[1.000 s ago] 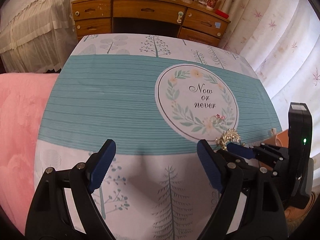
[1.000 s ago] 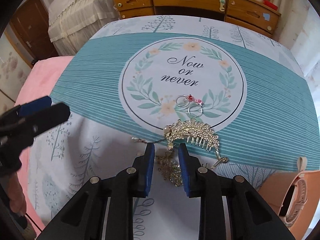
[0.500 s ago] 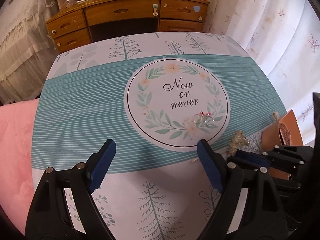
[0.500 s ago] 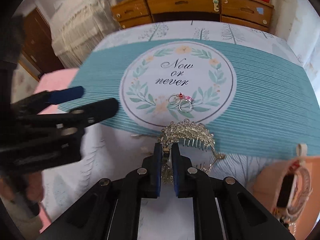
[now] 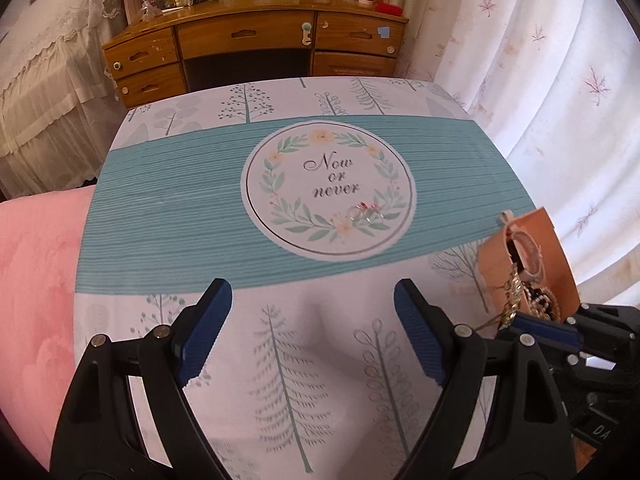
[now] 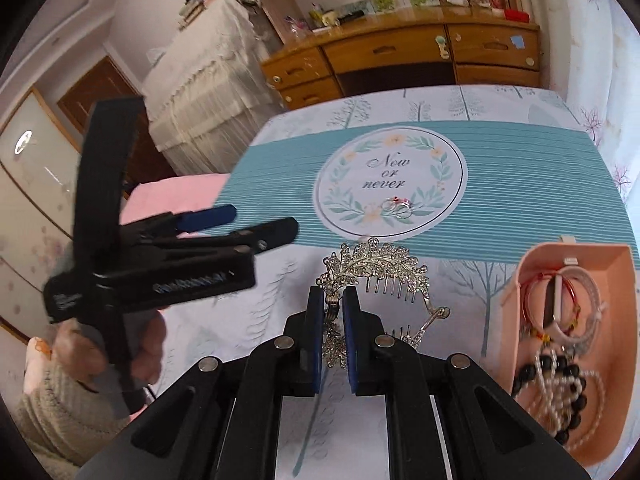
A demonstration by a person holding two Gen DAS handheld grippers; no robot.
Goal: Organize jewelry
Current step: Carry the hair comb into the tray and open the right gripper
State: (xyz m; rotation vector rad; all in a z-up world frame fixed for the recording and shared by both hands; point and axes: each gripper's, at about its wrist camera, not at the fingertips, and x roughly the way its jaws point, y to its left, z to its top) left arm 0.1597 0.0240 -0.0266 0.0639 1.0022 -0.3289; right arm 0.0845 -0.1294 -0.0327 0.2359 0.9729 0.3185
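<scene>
Right jaws (image 6: 333, 312) clamped on rhinestone hair comb (image 6: 380, 270), left jaws (image 5: 312, 320) agape, well apart.

2 tongs (image 6: 333, 332), 1 hair comb (image 6: 380, 268), 2 rings (image 6: 398, 209), 1 pink box (image 6: 624, 320).

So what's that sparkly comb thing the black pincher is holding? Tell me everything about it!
The hair comb looks like silvery metal covered in tiny clear stones, shaped as a feathery leaf spray with a row of thin teeth beneath. The right gripper is shut on its left end, blue pads on either side. It seems lifted over the tree-print tablecloth, left of the pink jewelry box. A dangling jeweled part hangs between the fingers.
</scene>
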